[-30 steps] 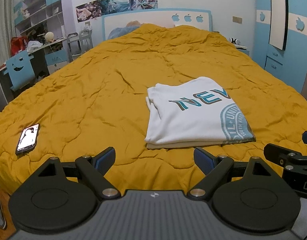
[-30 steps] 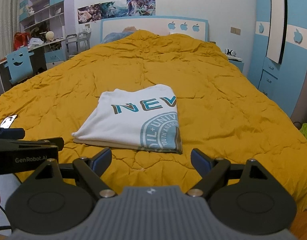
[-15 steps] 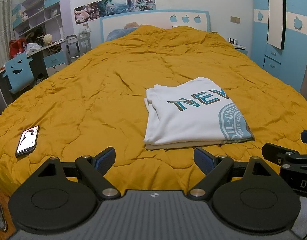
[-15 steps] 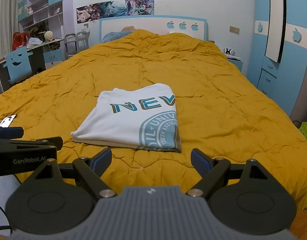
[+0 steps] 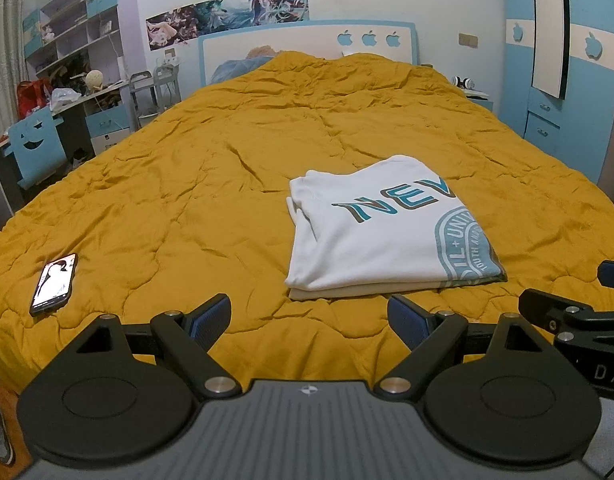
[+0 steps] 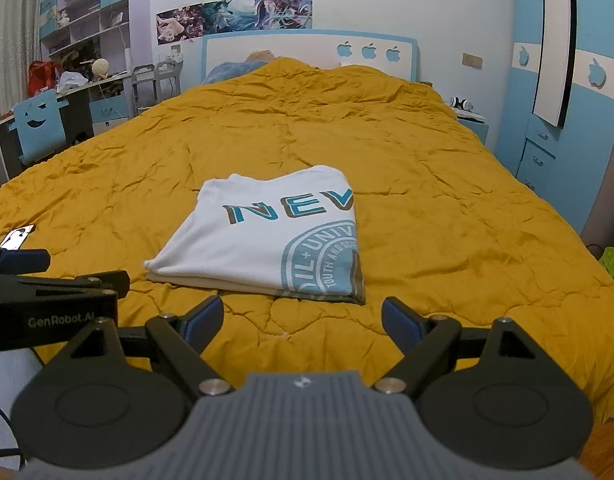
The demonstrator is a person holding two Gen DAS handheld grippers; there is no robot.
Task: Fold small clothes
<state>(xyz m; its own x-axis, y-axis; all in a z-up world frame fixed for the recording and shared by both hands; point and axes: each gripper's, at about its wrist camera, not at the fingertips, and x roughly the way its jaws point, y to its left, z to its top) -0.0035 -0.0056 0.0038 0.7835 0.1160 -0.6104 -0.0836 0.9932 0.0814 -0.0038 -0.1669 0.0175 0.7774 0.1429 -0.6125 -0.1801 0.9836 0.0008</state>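
Observation:
A white T-shirt (image 5: 379, 232) with teal lettering lies folded into a flat rectangle on the mustard-yellow quilt (image 5: 227, 184); it also shows in the right wrist view (image 6: 267, 240). My left gripper (image 5: 309, 318) is open and empty, held near the bed's front edge, short of the shirt's near-left corner. My right gripper (image 6: 303, 318) is open and empty, just short of the shirt's near edge. Each gripper shows at the edge of the other's view.
A phone (image 5: 53, 284) lies on the quilt at the front left. A desk, blue chair (image 5: 37, 146) and shelves stand left of the bed. A blue wardrobe (image 6: 567, 128) stands on the right. A pillow lies at the headboard (image 6: 307, 52).
Both grippers have drifted back slightly and stay open; the folded shirt has not moved.

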